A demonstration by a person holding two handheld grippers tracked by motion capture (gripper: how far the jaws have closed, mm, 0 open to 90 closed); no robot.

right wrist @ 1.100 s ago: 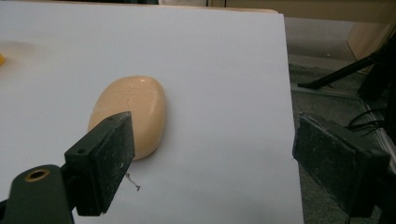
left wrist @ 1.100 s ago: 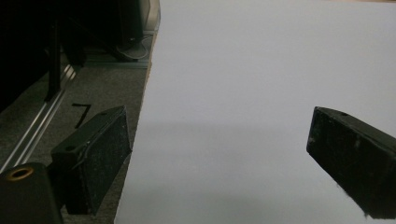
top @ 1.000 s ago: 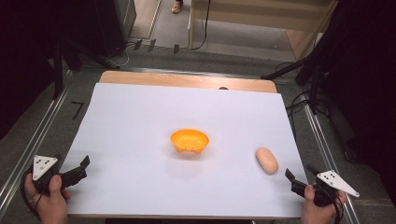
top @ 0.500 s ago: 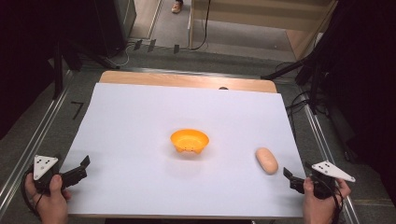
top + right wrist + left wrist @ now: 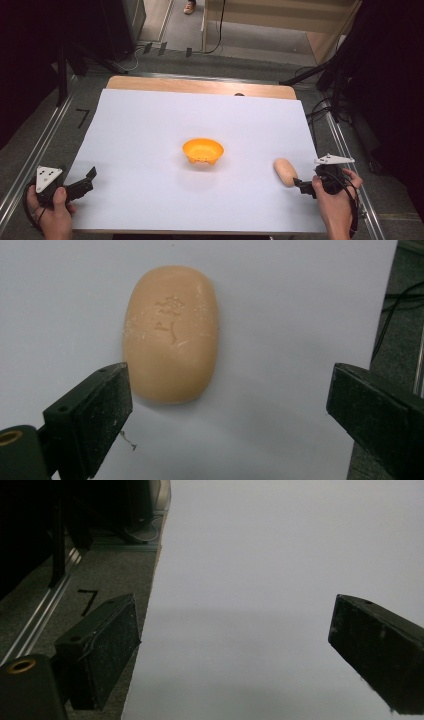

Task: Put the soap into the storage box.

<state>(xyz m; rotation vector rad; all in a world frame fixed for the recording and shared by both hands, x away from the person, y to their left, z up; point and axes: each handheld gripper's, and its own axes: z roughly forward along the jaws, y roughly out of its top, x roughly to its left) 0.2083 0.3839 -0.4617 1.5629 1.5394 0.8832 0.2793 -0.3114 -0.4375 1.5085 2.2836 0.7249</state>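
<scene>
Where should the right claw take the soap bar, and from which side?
Across its narrow middle, coming from the near end where the right claw sits open. The soap lies flat, long axis along the approach line, so the jaws would close on its long, gently curved sides.

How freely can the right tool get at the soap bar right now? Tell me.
Probably yes: the right tool is open, the soap bar lies just ahead on the white sheet, nothing between them.

An orange bowl (image 5: 202,151) and a peach-tan soap bar (image 5: 170,333) sit on white paper (image 5: 150,130).
</scene>
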